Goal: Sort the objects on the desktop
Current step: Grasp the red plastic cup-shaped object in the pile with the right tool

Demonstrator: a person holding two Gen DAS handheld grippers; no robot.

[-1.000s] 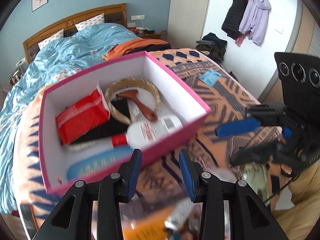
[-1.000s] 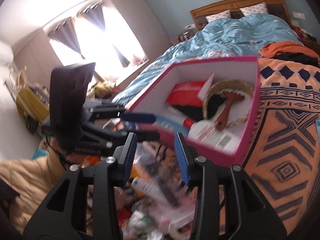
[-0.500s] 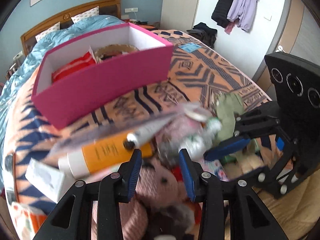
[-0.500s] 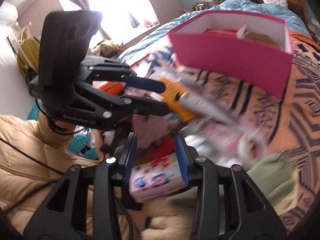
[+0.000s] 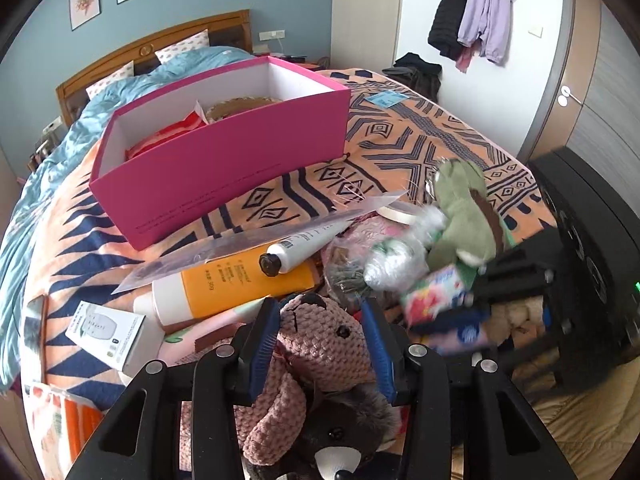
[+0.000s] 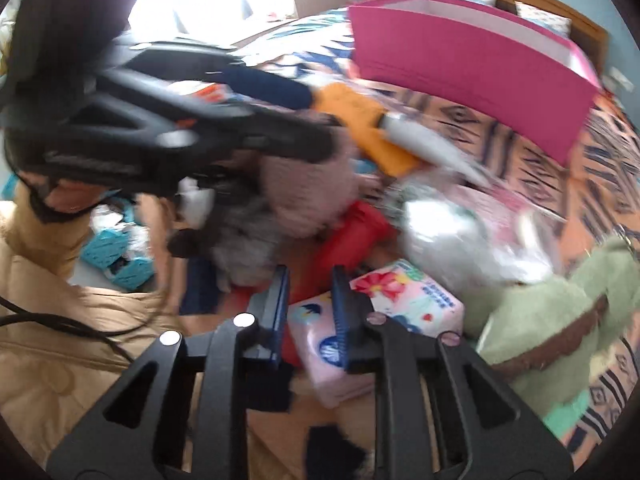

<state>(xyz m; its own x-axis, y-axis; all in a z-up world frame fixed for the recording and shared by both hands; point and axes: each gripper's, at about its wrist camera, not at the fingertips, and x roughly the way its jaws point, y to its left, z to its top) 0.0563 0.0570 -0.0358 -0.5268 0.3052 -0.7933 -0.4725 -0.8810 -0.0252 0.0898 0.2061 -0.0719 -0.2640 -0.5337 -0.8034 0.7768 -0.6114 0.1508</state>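
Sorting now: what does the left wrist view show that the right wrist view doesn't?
Only left wrist: the box's contents, a red pack and woven ring; a white carton.
Only right wrist: a red item behind the pink plush, and the person's tan sleeve.
Both: pink box, orange bottle, pink plush, green plush, tissue pack.

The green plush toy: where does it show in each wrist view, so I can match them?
Left wrist view: green plush toy right of centre, at the right end of the clutter, above the right tool.
Right wrist view: green plush toy at the lower right, beside the floral tissue pack.
Shared landmark: pink box, beyond the clutter in both.
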